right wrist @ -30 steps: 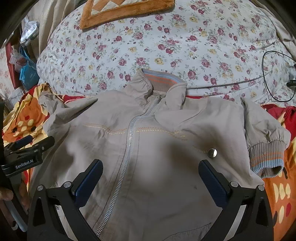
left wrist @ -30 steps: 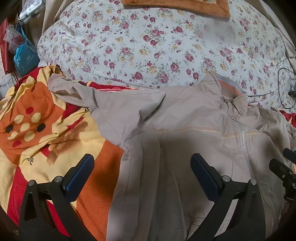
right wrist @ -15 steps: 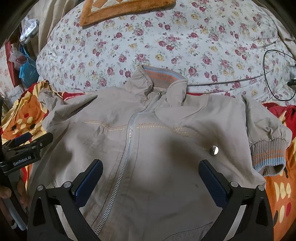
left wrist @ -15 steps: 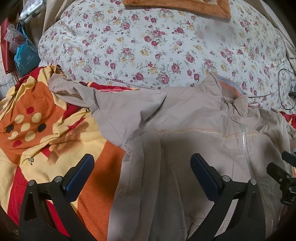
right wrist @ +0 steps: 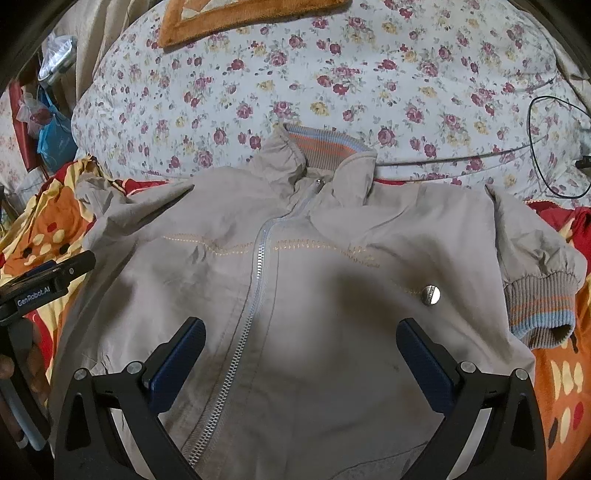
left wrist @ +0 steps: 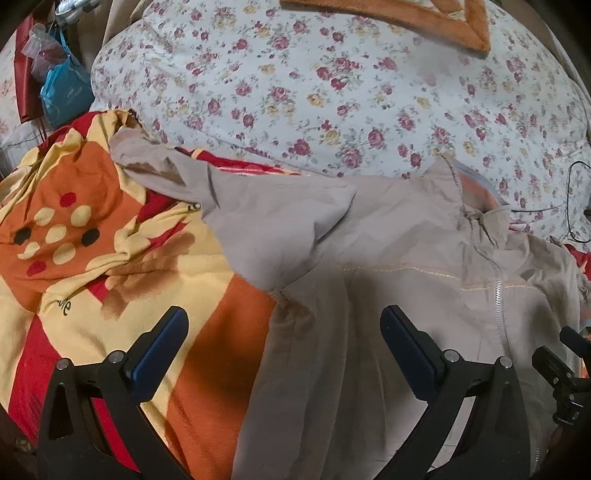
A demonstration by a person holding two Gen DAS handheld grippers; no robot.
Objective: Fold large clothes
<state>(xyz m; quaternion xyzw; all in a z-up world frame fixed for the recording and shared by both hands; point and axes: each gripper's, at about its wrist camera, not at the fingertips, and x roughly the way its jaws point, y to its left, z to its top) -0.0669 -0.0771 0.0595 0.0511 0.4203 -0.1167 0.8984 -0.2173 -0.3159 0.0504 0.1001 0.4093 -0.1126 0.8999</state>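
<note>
A beige zip-up jacket (right wrist: 314, 295) lies front up on the bed, zipped, collar toward the floral bedding. It also shows in the left wrist view (left wrist: 369, 295). Its left sleeve (left wrist: 177, 177) stretches out over the orange blanket. Its right sleeve with the striped ribbed cuff (right wrist: 539, 306) is folded down at the side. My left gripper (left wrist: 282, 334) is open and empty above the jacket's left side edge. My right gripper (right wrist: 301, 345) is open and empty above the jacket's chest. The left gripper also shows in the right wrist view (right wrist: 48, 280).
An orange, yellow and red blanket (left wrist: 74, 229) lies under the jacket. Floral bedding (right wrist: 332, 81) rises behind it, with an orange mat (right wrist: 236, 18) on top. A black cable (right wrist: 535, 147) runs at the right. Bags (left wrist: 62, 88) hang at the far left.
Both grippers have drifted slightly; the jacket sits a little lower and more to the right in the left view. The jacket itself has not moved.
</note>
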